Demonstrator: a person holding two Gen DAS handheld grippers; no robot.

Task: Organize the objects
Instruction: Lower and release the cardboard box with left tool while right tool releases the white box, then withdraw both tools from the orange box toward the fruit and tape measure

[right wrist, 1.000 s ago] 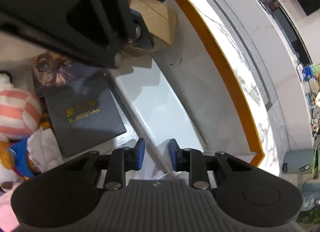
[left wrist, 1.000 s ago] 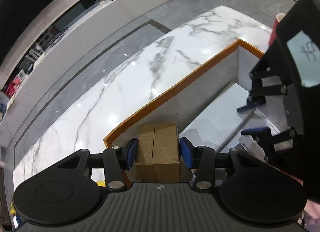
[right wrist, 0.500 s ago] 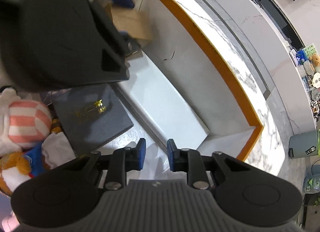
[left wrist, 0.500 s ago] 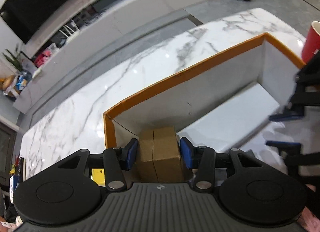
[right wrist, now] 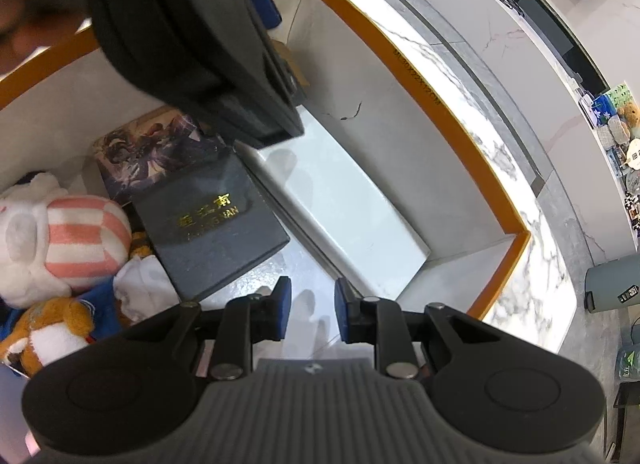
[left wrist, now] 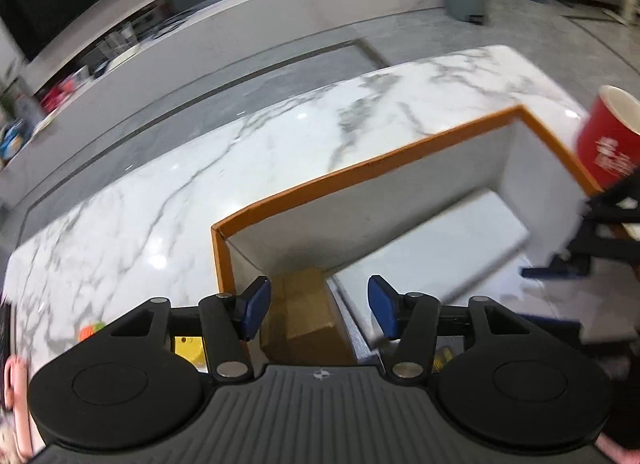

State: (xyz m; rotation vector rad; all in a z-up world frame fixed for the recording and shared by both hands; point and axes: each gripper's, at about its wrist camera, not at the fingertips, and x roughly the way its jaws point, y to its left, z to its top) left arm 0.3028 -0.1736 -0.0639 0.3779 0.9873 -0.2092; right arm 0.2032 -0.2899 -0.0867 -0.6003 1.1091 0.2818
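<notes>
A small brown cardboard box (left wrist: 304, 312) stands in the near left corner of the orange-rimmed carton (left wrist: 360, 171). My left gripper (left wrist: 320, 304) straddles it with its jaws opening, and the blue pads stand clear of its sides. A flat white box (left wrist: 440, 248) lies beside it along the carton's far wall. My right gripper (right wrist: 312, 304) hovers over the near edge of that white box (right wrist: 344, 199), its jaws a narrow gap apart with nothing between them. The left gripper's black body (right wrist: 192, 31) hides most of the cardboard box (right wrist: 296, 63) in the right wrist view.
Inside the carton (right wrist: 420, 75) lie a dark grey box with gold lettering (right wrist: 212, 223), a picture-printed box (right wrist: 148, 147), a pink-striped plush (right wrist: 64, 236) and an orange plush (right wrist: 44, 328). A red cup (left wrist: 612, 135) stands outside the carton on the marble table (left wrist: 200, 183).
The left jaws have spread off the cardboard box, which now sits lower in the carton's corner. The left view has rolled. The right gripper has shifted slightly along the white box.
</notes>
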